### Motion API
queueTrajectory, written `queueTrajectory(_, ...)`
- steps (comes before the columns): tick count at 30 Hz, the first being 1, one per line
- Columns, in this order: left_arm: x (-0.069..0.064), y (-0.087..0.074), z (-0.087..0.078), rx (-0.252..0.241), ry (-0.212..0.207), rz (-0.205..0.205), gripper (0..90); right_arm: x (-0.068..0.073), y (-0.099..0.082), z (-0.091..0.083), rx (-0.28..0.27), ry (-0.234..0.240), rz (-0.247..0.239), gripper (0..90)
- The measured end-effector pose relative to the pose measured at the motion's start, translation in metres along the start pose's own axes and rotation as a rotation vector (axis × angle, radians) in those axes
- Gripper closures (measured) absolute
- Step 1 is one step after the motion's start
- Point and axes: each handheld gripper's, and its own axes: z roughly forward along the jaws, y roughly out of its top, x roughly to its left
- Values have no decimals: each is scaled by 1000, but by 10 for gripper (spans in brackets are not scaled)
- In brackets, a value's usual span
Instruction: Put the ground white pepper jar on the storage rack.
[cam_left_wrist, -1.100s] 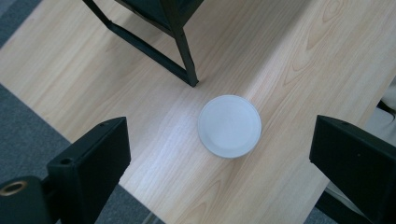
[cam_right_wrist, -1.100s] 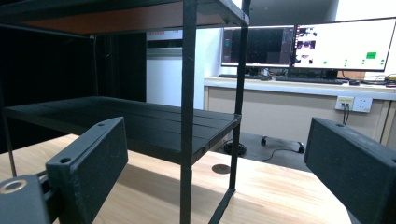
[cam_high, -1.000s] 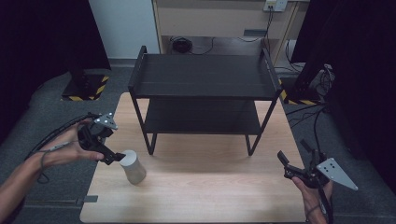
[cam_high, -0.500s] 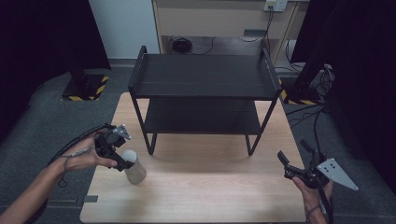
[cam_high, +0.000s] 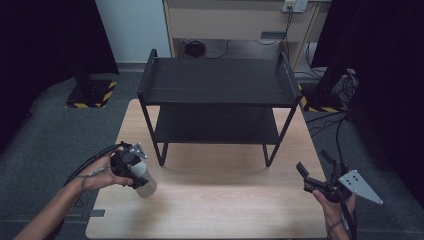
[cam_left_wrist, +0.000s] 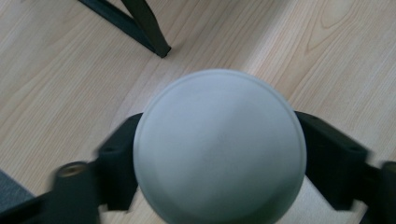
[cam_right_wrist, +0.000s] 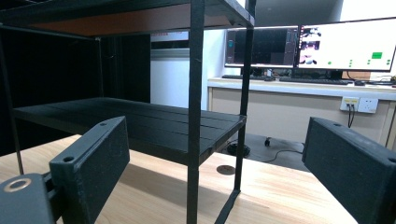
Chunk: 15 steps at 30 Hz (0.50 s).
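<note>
A pale grey cup (cam_high: 145, 183) stands on the wooden table (cam_high: 225, 210) at the front left, just ahead of the black rack's left front leg. My left gripper (cam_high: 139, 176) comes down on it from above. In the left gripper view the cup's round flat end (cam_left_wrist: 219, 144) faces the camera, and the two black jaws press against its left and right sides. My right gripper (cam_high: 313, 166) is held at the table's front right, open and holding nothing, pointing at the black two-tier rack (cam_high: 217, 82). Its pads (cam_right_wrist: 98, 154) stand wide apart.
The rack takes up the back half of the table, and both of its shelves (cam_right_wrist: 140, 119) are bare. One rack foot (cam_left_wrist: 161, 49) stands close behind the cup. Bare wood lies between the two grippers. Cables trail off both table sides.
My left gripper has moved from the table's left edge toward the cup, turned downward, and its jaws now close around the cup. The right gripper has stayed still.
</note>
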Motion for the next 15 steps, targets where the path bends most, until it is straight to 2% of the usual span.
queueTrajectory(1, 2, -1, 0, -9, -7, -12, 323, 0, 0, 0, 0, 1, -1, 75)
queueTrajectory(6, 5, -4, 0, -19, -16, -25, 326, 0, 0, 0, -1, 4, -5, 77)
queueTrajectory(8, 7, -6, -1, -24, -21, -44, 328, 0, 0, 0, -1, 3, -5, 77)
queueTrajectory(11, 9, -8, -1, -30, -33, -41, 329, 0, 0, 0, -1, 3, -5, 77)
queueTrajectory(12, 11, -9, -3, -37, -53, -38, 329, 1, 0, 0, -2, 3, -5, 77)
queueTrajectory(15, 9, -7, -8, -44, -61, -26, 328, 1, -1, 1, -3, 5, -5, 77)
